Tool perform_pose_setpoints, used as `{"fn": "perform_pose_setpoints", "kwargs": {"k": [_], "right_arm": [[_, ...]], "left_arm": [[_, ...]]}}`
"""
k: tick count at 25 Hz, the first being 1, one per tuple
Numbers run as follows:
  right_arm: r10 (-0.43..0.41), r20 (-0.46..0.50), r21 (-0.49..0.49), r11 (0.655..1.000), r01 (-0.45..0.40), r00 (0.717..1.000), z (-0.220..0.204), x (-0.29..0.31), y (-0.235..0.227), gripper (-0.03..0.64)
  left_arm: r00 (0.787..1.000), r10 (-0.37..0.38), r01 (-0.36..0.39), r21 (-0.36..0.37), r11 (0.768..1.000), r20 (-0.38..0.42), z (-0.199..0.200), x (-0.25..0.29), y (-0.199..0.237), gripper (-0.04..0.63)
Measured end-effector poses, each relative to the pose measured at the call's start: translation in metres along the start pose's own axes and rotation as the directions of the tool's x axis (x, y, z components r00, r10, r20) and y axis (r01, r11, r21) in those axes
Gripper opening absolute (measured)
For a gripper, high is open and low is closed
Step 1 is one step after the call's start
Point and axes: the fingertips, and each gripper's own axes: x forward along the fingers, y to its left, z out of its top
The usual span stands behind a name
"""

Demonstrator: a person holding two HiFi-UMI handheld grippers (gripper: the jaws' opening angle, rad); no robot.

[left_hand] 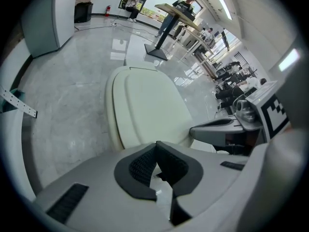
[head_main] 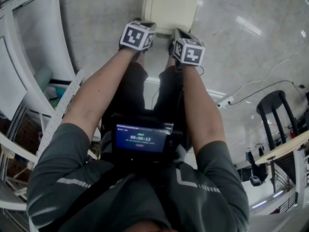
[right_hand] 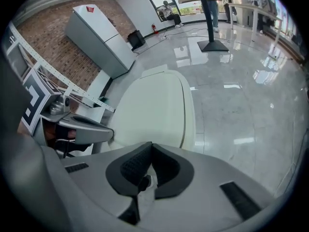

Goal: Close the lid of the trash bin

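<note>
A cream trash bin stands on the grey floor with its lid (head_main: 170, 6) lying flat on top. The lid (left_hand: 149, 110) fills the middle of the left gripper view, and the lid (right_hand: 154, 108) does the same in the right gripper view. My left gripper (left_hand: 155, 148) is shut and holds nothing, its tips just short of the lid's near edge. My right gripper (right_hand: 150, 147) is shut and empty too, beside the left one. In the head view, the left gripper (head_main: 144, 28) and right gripper (head_main: 176, 35) sit side by side at the bin's near edge.
A white rack (head_main: 29, 57) runs along the left. A black stool (head_main: 273, 105) and floor cables (head_main: 251, 88) lie to the right. A white cabinet (right_hand: 99, 35) stands by a brick wall. A standing desk (left_hand: 174, 11) and people are far off.
</note>
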Motion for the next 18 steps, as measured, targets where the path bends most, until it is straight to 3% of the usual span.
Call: {"fn": "perform_pose_setpoints", "kwargs": {"k": [4,11,18], "right_arm": [[-0.033,-0.031,-0.014,0.999,0.033,0.999,-0.004,0.006,0.000,0.003],[-0.036,-0.029,-0.001,0.999,0.036,0.999,-0.009,0.008,0.004,0.006],[-0.024,-0.026,-0.003,1.000,0.024,0.999,-0.008,0.007,0.008,0.006]], "left_arm": [[1.000,0.016,-0.016,-0.049,0.999,-0.001,-0.004,0.004,0.005,0.003],[0.999,0.037,-0.038,-0.045,0.998,-0.020,-0.012,0.004,0.009,0.003],[0.996,0.076,-0.080,-0.089,0.993,-0.043,-0.011,0.001,0.013,0.003]]}}
